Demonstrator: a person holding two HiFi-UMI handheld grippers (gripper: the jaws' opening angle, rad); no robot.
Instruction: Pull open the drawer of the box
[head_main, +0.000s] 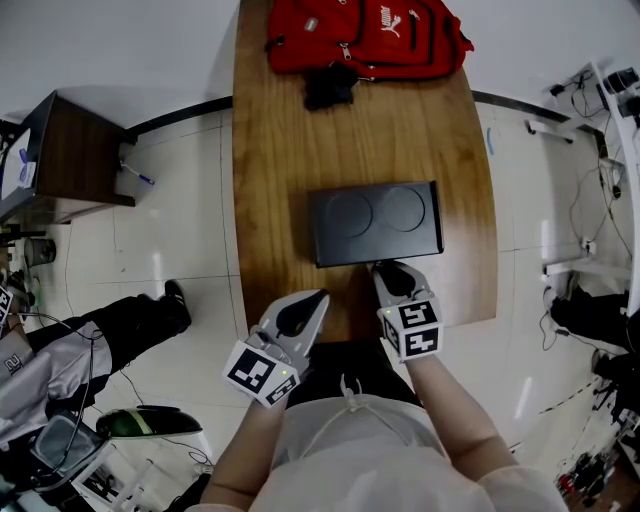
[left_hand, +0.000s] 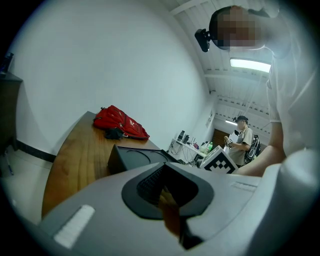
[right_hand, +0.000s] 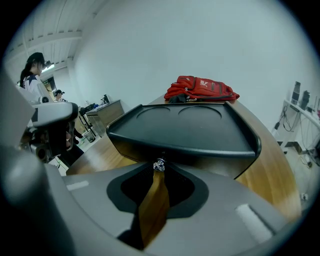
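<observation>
A flat black box (head_main: 375, 222) lies in the middle of the wooden table (head_main: 268, 180), its lid marked with two round recesses. The drawer front faces me and sits flush with the box. It carries a small shiny knob (right_hand: 159, 165). My right gripper (head_main: 388, 272) is up against that front, and the knob sits right at its fingertips, in the gap between the parted jaws (right_hand: 159, 173). I see no pad pressing on it. My left gripper (head_main: 300, 316) hovers near the table's front edge, left of the box (left_hand: 134, 158), with a narrow gap between its jaws and nothing in it.
A red backpack (head_main: 365, 35) and a black bundle (head_main: 330, 86) lie at the table's far end. A dark side cabinet (head_main: 70, 150) stands on the left, and a seated person's legs (head_main: 125, 325) reach toward the table. Cables and desks crowd the right side.
</observation>
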